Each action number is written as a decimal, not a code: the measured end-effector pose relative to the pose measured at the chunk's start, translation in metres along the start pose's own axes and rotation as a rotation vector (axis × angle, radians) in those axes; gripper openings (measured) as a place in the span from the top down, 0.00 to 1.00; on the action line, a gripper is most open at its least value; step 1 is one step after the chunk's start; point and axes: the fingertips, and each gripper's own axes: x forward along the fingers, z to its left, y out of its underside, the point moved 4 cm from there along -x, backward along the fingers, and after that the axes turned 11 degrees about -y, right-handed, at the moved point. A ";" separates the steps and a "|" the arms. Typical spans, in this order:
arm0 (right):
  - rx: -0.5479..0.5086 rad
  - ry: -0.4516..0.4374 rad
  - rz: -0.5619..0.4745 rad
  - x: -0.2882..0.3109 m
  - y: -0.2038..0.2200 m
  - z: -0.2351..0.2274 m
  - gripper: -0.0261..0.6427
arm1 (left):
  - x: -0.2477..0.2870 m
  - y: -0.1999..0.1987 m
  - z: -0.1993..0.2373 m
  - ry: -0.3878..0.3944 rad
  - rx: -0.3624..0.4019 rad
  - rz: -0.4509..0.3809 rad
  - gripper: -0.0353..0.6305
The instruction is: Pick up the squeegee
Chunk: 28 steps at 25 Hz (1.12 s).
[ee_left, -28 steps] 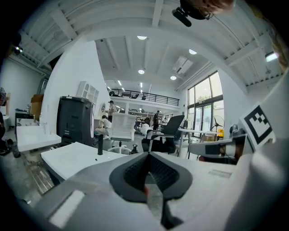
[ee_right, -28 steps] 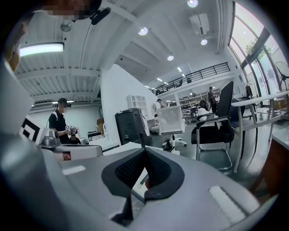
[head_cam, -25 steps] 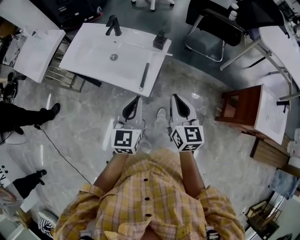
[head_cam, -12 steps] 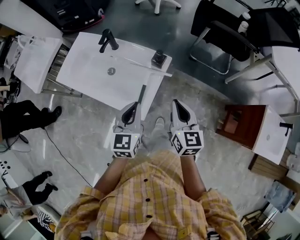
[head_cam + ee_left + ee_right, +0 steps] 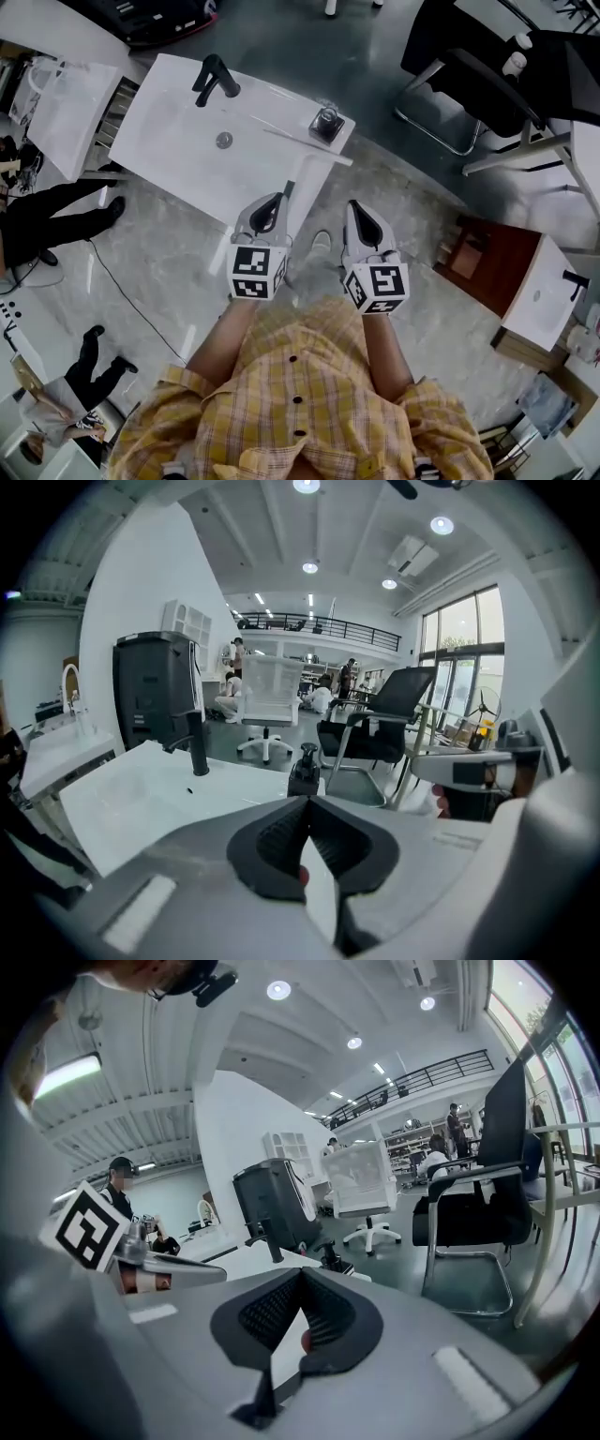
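Note:
The squeegee (image 5: 290,189) lies on the white sink (image 5: 178,141) near its right front corner, dark handle pointing toward me. In the head view its near end is hidden behind my left gripper (image 5: 270,201). That gripper is shut and empty, its tips over the sink's front edge just beside the handle. My right gripper (image 5: 360,208), also shut and empty, hangs over the floor to the right of the sink. In the left gripper view the shut left gripper (image 5: 307,804) faces the sink (image 5: 131,799), and the squeegee is hidden. The right gripper (image 5: 300,1275) also shows shut.
A black faucet (image 5: 215,79) and a dark soap dispenser (image 5: 325,122) stand on the sink. A second white basin (image 5: 70,103) is at the left, a wooden cabinet (image 5: 487,251) at the right, black chairs (image 5: 469,70) behind. A person's legs (image 5: 52,220) are at the left.
Both grippers have moved forward and down toward the sink. The left one now reaches the sink's front edge and covers the near end of the squeegee handle.

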 end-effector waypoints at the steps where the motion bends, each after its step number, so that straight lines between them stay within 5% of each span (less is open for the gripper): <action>1: -0.001 -0.003 0.005 0.004 0.001 -0.003 0.96 | 0.008 0.002 0.001 0.003 0.003 0.025 0.94; 28: 0.052 0.009 0.083 0.039 0.021 -0.047 0.96 | 0.105 0.075 0.003 0.003 0.107 0.623 0.79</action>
